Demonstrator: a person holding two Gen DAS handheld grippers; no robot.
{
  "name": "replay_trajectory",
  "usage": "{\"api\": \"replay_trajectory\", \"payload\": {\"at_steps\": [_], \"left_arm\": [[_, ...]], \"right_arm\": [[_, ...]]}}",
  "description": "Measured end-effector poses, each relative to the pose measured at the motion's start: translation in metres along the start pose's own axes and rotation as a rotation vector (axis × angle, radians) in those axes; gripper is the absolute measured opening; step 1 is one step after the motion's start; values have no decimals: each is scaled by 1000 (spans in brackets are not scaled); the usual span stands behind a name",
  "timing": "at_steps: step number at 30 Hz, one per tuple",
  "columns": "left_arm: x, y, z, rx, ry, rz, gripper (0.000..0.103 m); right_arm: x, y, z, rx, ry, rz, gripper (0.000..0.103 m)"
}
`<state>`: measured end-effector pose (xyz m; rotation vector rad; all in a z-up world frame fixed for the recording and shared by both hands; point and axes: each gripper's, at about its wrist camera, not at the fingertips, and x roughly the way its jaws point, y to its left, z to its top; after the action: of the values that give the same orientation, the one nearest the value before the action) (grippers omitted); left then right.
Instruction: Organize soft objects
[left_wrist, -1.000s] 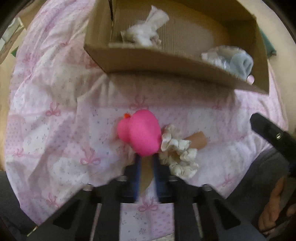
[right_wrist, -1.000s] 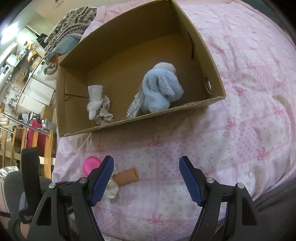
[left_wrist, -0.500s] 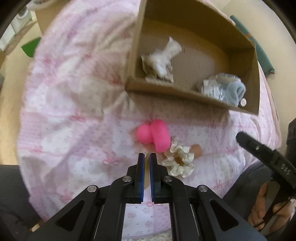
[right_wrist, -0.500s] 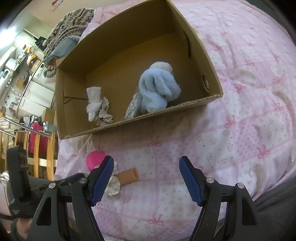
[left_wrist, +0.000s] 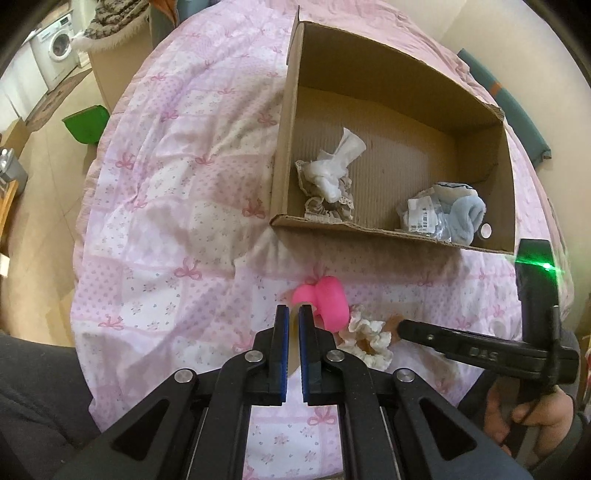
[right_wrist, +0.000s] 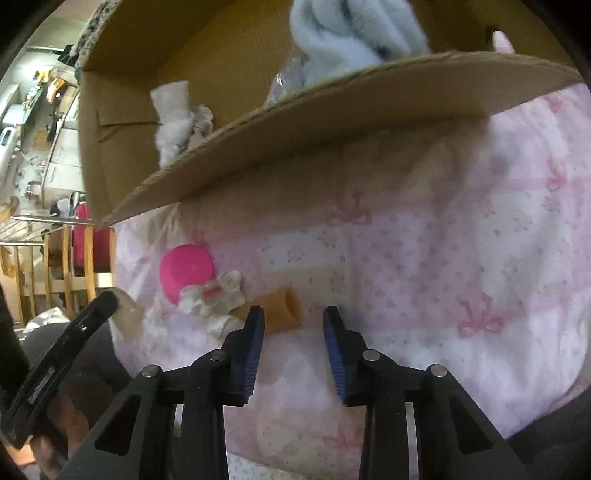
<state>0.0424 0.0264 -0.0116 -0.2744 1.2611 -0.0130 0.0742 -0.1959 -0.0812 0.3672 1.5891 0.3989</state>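
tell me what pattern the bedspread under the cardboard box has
Pink and white patchwork bedspread with small dots, flowers and pink bows; clearest in the left wrist view.

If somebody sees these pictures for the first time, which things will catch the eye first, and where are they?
The bright pink toy stands out first, lying on the pink bedspread in front of the cardboard box, touching a cream frilly piece. Next comes the box itself, which holds a white cloth bundle on the left and a light blue plush on the right. The right gripper, jaws just narrowed, is low beside a tan tube.
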Motion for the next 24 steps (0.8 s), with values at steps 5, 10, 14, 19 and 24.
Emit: {"api": "replay_trajectory", "payload": {"at_steps": [5,10,14,19,24], "left_arm": [[2,0,0,2,2,5,5],[5,2,1,-14,11,-3,5],[2,6,2,-26,0,10,5],[-1,10,0,-34,-9,21,5],[-8,6,0,-22,-33,23,5]], "right_arm": [[8,9,2,-23,-1,6,22],[11,9,0,-55,11,-8,4],[-7,12,-4,-70,-55,-4,4],[-40,19,-12,-91,-153,8,4],[-71,27,-18,-126,-224,25,4]]}}
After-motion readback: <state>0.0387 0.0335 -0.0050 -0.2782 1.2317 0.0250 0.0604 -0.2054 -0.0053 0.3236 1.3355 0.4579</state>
